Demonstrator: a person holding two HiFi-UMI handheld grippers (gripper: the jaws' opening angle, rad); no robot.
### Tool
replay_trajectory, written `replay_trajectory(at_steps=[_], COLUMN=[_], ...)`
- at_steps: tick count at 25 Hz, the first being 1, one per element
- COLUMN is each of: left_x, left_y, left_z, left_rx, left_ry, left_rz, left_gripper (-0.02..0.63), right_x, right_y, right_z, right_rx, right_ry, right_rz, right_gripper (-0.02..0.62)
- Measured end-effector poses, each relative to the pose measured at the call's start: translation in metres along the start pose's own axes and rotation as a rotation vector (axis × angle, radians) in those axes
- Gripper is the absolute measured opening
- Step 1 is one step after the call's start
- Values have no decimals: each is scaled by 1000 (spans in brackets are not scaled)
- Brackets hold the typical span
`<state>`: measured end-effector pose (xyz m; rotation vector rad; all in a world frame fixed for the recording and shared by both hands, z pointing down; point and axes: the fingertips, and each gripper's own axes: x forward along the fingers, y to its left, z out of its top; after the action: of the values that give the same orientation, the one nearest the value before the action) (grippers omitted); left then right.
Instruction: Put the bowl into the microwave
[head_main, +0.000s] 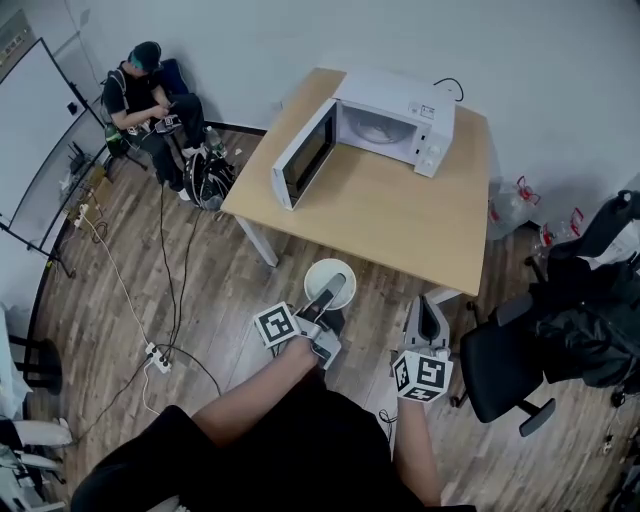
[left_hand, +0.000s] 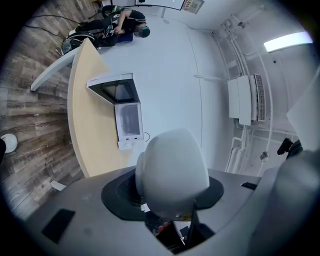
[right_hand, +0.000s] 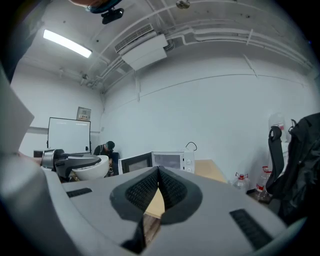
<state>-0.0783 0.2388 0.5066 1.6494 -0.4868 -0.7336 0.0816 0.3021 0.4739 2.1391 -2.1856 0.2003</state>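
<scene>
Clamping the near rim of the white bowl (head_main: 325, 270), the left gripper (head_main: 324, 298) holds it mouth-up over the floor (head_main: 220, 290), just near of the surface (head_main: 400, 215). Being round, it shows no long axis. At the far edge the microwave (head_main: 395, 125) stands, its door (head_main: 303, 157) swung open leftward. The right gripper's (head_main: 429, 316) jaws are together, empty.

Your left tongs (head_main: 332, 288) reach forward from your bare left forearm (head_main: 262, 392), rolled onto their side. Their jaws are clamped on the rim of the bowl (head_main: 322, 272), which they hold just short of the tabletop's near edge. In the left gripper view the bowl (left_hand: 172, 170) fills the gap between the jaws. Your right tongs (head_main: 428, 308) sit level beside them, off your right forearm (head_main: 415, 445). Their jaws (right_hand: 159, 175) meet at the tips with nothing between them.
</scene>
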Motion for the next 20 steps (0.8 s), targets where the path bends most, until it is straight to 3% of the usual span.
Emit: replay_trajectory(at_steps=[5, 9, 14, 20], left_x=[47, 74, 119, 162], left_y=[25, 55, 67, 91], left_z=[36, 78, 122, 149], left_rx=[-35, -17, -49, -63], left_ry=[16, 11, 34, 108], left_rz=[29, 126, 88, 89], left_gripper=[202, 202, 202, 202], right_x=[61, 112, 175, 222], right_y=[1, 13, 5, -8], right_z=[15, 28, 27, 23], right_rx=[-20, -53, -84, -76], right_ry=[14, 26, 109, 144], right_rz=[19, 54, -27, -122], right_gripper=[60, 60, 60, 60])
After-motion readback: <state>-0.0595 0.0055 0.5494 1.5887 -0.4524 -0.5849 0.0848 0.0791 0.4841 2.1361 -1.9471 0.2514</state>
